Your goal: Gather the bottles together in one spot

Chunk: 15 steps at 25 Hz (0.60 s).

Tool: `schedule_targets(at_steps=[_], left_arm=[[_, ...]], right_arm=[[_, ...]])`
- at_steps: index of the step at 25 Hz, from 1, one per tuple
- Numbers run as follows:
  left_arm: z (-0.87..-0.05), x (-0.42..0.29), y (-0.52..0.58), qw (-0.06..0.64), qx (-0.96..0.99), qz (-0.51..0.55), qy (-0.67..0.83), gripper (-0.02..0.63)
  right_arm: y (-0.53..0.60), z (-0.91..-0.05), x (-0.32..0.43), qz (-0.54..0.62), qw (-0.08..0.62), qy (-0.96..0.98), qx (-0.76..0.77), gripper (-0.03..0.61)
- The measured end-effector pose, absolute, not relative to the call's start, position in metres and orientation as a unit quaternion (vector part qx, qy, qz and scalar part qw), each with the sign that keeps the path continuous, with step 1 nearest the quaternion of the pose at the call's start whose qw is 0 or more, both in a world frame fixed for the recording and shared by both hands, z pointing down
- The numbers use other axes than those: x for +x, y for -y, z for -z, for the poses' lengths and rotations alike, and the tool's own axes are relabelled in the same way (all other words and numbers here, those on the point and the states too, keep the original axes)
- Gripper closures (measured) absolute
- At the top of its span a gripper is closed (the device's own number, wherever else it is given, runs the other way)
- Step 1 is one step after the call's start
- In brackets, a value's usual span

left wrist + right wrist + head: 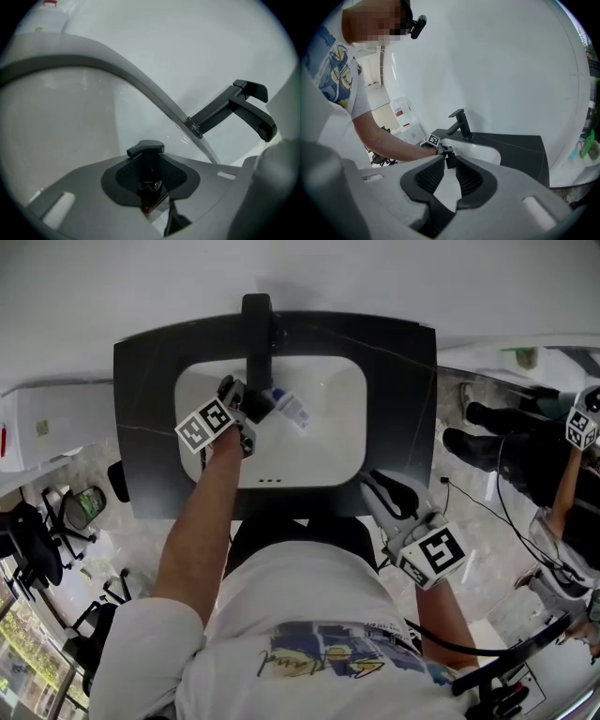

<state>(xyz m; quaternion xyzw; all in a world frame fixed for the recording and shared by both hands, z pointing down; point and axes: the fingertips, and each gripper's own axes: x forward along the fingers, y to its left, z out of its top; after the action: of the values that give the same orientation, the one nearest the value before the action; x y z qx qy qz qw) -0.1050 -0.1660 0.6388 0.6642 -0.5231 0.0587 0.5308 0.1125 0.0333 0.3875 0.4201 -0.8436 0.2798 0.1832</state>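
Note:
A small bottle (292, 412) with a pale body and a dark top hangs over the white sink basin (328, 442), just below the black faucet (257, 334). My left gripper (262, 407) is shut on the bottle. In the left gripper view the bottle (149, 180) stands between the pads, with its black cap (146, 148) at the fingertips. The faucet (234, 110) rises to the right of it. My right gripper (380, 486) rests at the front right of the black counter (408, 399), open and with nothing between its jaws. Seen from the right gripper (450, 161), the left gripper (440, 150) is above the basin.
A white cabinet (47, 423) stands left of the counter. Another person's arm with a marker cube (581, 427) is at the far right. A green item (587, 145) sits on a pale ledge right of the counter. Office chairs (37, 531) stand at the lower left.

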Motion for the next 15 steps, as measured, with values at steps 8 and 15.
schedule_targets(at_steps=[8,15], left_arm=[[-0.601,-0.111,0.158,0.441,0.730,-0.105,0.511,0.517],[-0.561,-0.108,0.156,0.362,0.792,-0.133,0.473,0.517]], right_arm=[[-0.043,-0.382,0.100,-0.270,0.176,0.848,0.421,0.500],[-0.045,-0.379,0.085,-0.260,0.169,0.851,0.424,0.500]])
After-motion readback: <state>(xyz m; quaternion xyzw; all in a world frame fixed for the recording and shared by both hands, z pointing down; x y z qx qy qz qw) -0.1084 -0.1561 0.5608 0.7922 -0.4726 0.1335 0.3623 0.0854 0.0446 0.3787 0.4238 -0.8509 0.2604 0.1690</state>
